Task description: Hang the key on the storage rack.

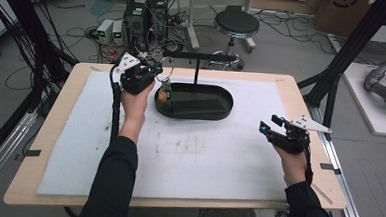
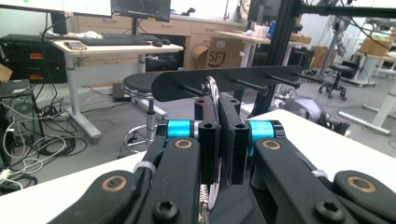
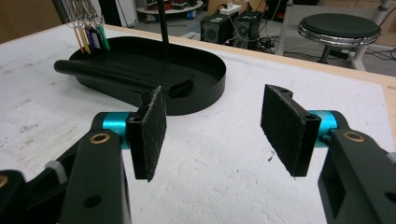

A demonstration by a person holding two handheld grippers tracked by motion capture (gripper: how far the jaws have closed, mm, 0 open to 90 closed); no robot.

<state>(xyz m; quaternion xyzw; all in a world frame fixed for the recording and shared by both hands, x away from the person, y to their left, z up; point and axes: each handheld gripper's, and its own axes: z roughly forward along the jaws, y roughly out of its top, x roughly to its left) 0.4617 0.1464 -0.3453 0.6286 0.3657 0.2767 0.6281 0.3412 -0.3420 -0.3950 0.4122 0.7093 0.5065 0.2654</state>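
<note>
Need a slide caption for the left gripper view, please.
Left gripper shut on a metal key ring, raised toward the pegs of a black rack.

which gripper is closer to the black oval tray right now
Left. The left gripper is at the black oval tray's left end, shut on a metal ring; the right gripper hangs open, apart to its right.

Key ring: silver metal loop, upright, pinched between the left tongs' pads at centre frame, just before the rack's pegs.
Tags: coloured key tags hanging from rings at upper left, over the tray's end.
Tray: black oval, upper centre of the desk, holding a dark folded piece.
Rack: black bar with pegs on a post rising from the tray.
</note>
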